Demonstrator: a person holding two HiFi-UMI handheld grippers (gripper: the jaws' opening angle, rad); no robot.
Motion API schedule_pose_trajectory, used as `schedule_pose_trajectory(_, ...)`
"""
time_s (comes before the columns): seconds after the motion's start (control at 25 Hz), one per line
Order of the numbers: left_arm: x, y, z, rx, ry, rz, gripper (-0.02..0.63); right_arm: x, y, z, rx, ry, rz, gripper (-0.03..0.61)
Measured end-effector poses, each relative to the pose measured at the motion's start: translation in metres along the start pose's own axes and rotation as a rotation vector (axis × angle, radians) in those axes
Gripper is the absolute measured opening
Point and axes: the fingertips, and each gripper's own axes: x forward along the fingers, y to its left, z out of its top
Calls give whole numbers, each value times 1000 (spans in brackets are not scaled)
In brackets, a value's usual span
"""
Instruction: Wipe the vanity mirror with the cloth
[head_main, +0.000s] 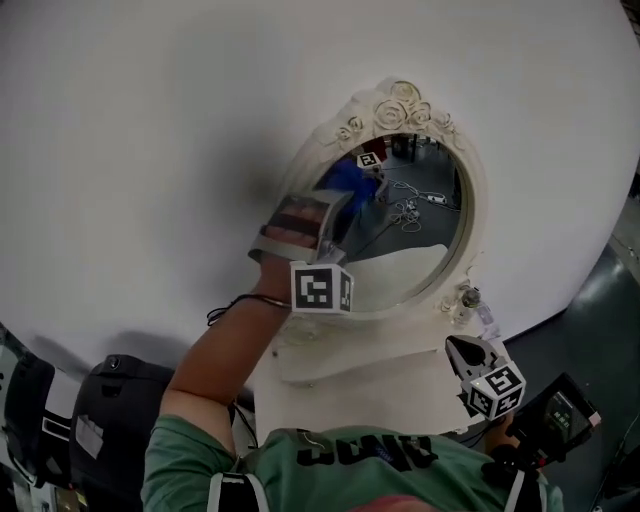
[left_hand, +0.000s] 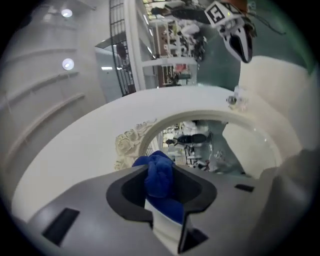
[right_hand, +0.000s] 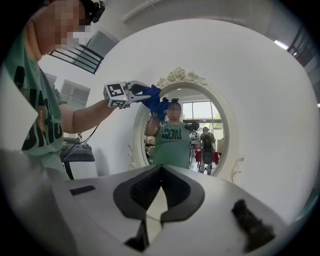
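Note:
An oval vanity mirror (head_main: 410, 225) in an ornate cream frame (head_main: 395, 105) stands against a white wall. My left gripper (head_main: 335, 215) is shut on a blue cloth (left_hand: 159, 175), and holds it against the upper left part of the glass (right_hand: 192, 132). The cloth (right_hand: 155, 102) also shows in the right gripper view, bunched at the jaw tips by the frame's top left. My right gripper (head_main: 462, 352) hangs low at the right, below the mirror, shut with nothing between its jaws (right_hand: 156, 202).
The mirror rests on a cream shelf (head_main: 330, 360). A small clear knob (head_main: 468, 298) sits on the frame's lower right. A black bag (head_main: 110, 410) lies at the lower left. The person's forearm (head_main: 225, 345) reaches up across the shelf.

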Motion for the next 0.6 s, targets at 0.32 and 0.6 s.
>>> schedule_pose_trajectory(0.32, 79, 3, 5, 104, 205, 6, 133, -38, -45, -14, 35, -35, -7, 11)
schedule_pose_trajectory(0.6, 131, 13, 43, 117, 162, 22, 133, -81, -86, -39, 86, -40, -119, 11)
